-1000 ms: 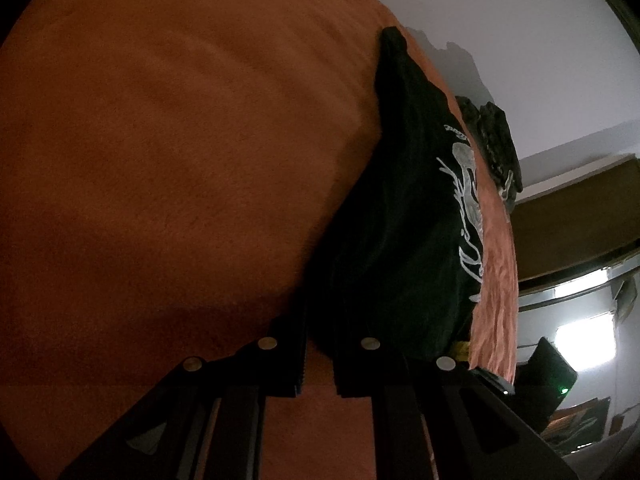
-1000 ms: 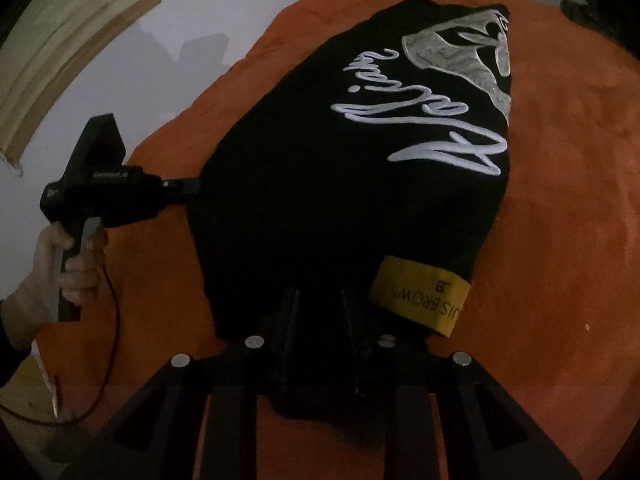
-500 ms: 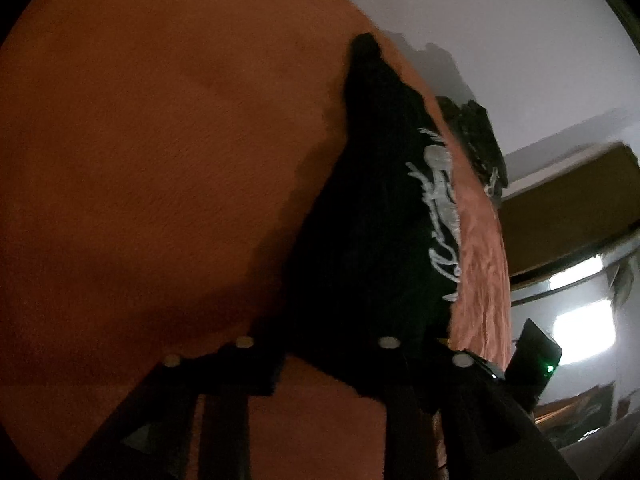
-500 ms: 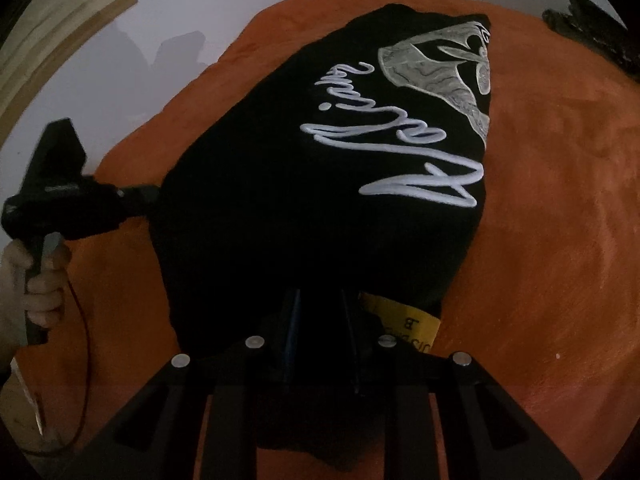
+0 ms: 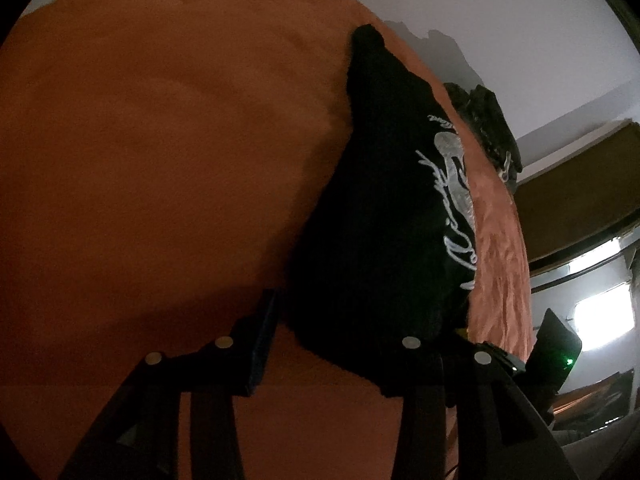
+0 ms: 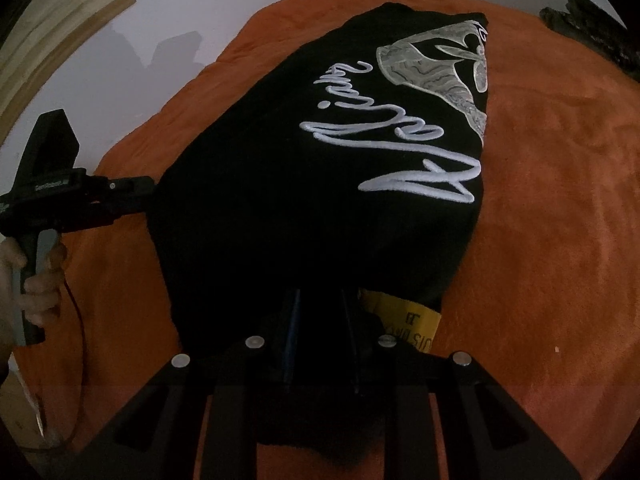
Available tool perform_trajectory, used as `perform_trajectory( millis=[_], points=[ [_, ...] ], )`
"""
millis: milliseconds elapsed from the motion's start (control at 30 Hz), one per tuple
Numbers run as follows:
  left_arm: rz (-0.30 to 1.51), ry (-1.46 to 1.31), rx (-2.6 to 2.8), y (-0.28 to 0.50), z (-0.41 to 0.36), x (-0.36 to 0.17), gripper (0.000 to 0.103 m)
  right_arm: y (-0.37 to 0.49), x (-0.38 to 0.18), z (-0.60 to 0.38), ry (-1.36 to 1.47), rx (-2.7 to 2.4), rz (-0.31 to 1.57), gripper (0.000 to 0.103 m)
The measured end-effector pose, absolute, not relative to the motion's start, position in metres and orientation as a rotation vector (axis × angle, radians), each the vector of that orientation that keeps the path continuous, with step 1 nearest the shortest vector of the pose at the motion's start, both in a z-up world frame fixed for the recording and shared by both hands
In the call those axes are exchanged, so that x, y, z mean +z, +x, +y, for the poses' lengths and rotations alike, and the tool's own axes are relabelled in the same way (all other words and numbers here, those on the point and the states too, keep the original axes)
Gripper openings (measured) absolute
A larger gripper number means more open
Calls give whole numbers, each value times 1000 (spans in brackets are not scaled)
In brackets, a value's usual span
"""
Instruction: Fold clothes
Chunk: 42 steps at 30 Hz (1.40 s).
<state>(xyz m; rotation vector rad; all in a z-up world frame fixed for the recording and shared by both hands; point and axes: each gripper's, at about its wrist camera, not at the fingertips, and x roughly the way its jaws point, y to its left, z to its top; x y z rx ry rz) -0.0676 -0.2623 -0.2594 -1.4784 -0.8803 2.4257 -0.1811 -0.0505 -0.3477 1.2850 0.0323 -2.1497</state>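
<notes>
A black garment [image 6: 312, 208] with white script and a grey print lies folded on the orange blanket [image 6: 560, 220]. A yellow label [image 6: 404, 320] shows at its near edge. My right gripper [image 6: 320, 320] is shut on that near edge, beside the label. My left gripper [image 5: 336, 332] is at the garment's [image 5: 380, 220] left corner with its jaws opening. The cloth hangs loosely between the spread fingers, and the left finger stands apart from it. In the right wrist view the left gripper [image 6: 140, 196] meets the garment's side, with a hand [image 6: 40, 284] on its handle.
A dark pile of other clothes [image 5: 488, 128] sits at the blanket's far edge by the white wall, and shows again as a dark pile [image 6: 592, 28]. The orange blanket [image 5: 140, 160] stretches wide to the garment's left. A bright window [image 5: 600, 316] and furniture lie beyond the bed.
My left jaws went from nearly shut on the garment's corner to wide apart, letting the cloth go. The right gripper kept its hold and hardly moved.
</notes>
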Motion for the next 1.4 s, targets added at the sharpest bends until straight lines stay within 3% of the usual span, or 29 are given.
perform_trajectory(
  millis=[200, 433, 533, 633, 767, 967, 1033, 1067, 1100, 1400],
  points=[
    [-881, -1467, 2418, -71, -259, -259, 43, -182, -344, -63, 1264, -2172, 91, 20],
    [-897, -1492, 2387, -75, -251, -271, 43, -155, -324, -81, 1134, -2186, 360, 20],
    [-904, -1500, 2378, -75, -250, -274, 43, -141, -318, -89, 1096, -2138, 394, 21],
    [-921, -1498, 2372, -76, -251, -276, 43, -134, -319, -99, 1078, -2123, 456, 39],
    [-954, -1488, 2361, -76, -253, -278, 43, -127, -319, -111, 1014, -2132, 605, 41],
    [-953, -1491, 2361, -76, -253, -279, 43, -135, -316, -109, 1072, -2041, 447, 41],
    [-942, -1493, 2363, -77, -252, -278, 43, -140, -320, -112, 1089, -2039, 451, 34],
    [-937, -1494, 2365, -77, -252, -278, 43, -142, -323, -113, 1093, -2048, 482, 18],
    [-933, -1494, 2366, -77, -251, -278, 43, -144, -326, -114, 1092, -2054, 515, 11],
    [-925, -1494, 2366, -78, -253, -278, 43, -152, -322, -109, 1056, -2062, 514, 9]
  ],
)
